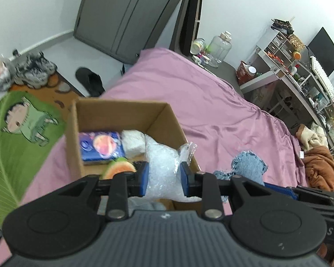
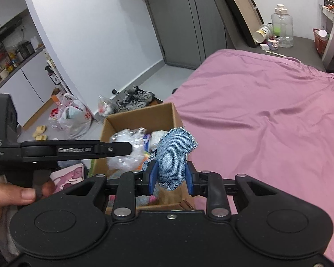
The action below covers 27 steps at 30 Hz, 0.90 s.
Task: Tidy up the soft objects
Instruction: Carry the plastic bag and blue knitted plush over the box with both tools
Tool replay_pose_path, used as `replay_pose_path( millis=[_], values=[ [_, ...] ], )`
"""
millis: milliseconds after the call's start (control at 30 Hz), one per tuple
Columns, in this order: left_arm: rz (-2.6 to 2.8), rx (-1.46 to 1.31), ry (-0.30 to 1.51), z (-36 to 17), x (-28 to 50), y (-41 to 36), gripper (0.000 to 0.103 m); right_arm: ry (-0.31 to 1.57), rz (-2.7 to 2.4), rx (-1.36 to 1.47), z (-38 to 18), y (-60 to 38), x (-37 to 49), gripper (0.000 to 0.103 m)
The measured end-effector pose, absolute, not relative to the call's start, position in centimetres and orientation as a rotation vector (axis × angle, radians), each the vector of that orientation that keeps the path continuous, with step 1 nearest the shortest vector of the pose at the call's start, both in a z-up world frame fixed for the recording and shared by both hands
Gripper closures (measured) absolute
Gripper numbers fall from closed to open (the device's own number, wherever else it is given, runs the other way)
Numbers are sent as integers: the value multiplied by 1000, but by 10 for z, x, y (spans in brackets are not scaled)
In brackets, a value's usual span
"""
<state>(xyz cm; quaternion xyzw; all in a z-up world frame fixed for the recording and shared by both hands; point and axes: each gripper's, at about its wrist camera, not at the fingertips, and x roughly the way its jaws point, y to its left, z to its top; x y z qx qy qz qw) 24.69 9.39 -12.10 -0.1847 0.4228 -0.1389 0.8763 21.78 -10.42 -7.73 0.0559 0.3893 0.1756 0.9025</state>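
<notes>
left tool (image 1: 163,178): clamped on bubble-wrap bag (image 1: 161,164), over cardboard box (image 1: 122,111)
right tool (image 2: 171,178): grips denim pouch (image 2: 174,155), box just ahead-left

- The left gripper (image 1: 163,179) is black plastic with two blue pads at its tips.
- Just behind those pads sit two big round black discs and a grey ribbed panel between them.
- Silver screws shine on its thin black bars (two big ones nearest the ribbed panel).
- The right gripper (image 2: 171,175) looks the same, but its middle panel is plain black.
- The left hand (image 2: 9,202) shows bare skin and a short thumbnail.
</notes>
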Motion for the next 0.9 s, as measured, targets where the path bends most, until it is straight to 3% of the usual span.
replay_pose_path(
  millis=[733,900],
  values=[
    [-331,-414,1001,-162,272,79,71,839,320,159,-82,-108,234,76],
    [-383,-511,1021,-161,269,91,32,838,317,167,-82,-110,232,74]
  ],
)
